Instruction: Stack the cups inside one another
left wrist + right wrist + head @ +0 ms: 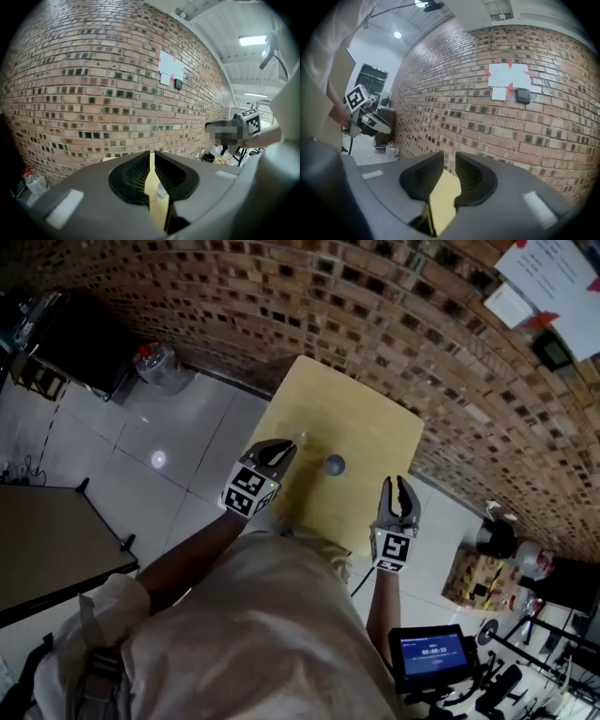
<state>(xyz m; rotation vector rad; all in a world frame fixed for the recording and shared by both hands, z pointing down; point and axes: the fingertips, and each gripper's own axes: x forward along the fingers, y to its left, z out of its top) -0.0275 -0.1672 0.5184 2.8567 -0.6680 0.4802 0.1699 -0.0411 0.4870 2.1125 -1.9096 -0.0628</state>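
Evidently the small grey cup point(334, 465), sitting mid-surface point(375, 427) between the left gripper point(284, 450) and right gripper point(400, 487), whose jaws are both narrow and empty, looks light, thin-walled and easily tipped, so I would pinch its rim gently.

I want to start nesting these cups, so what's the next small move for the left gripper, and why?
Probably open the left gripper wider and ease it around the clear cup just ahead of its tips. Its jaws stand only a slit apart, empty, too narrow for a cup, and that cup and the blue cup sit apart on the table, not nested.
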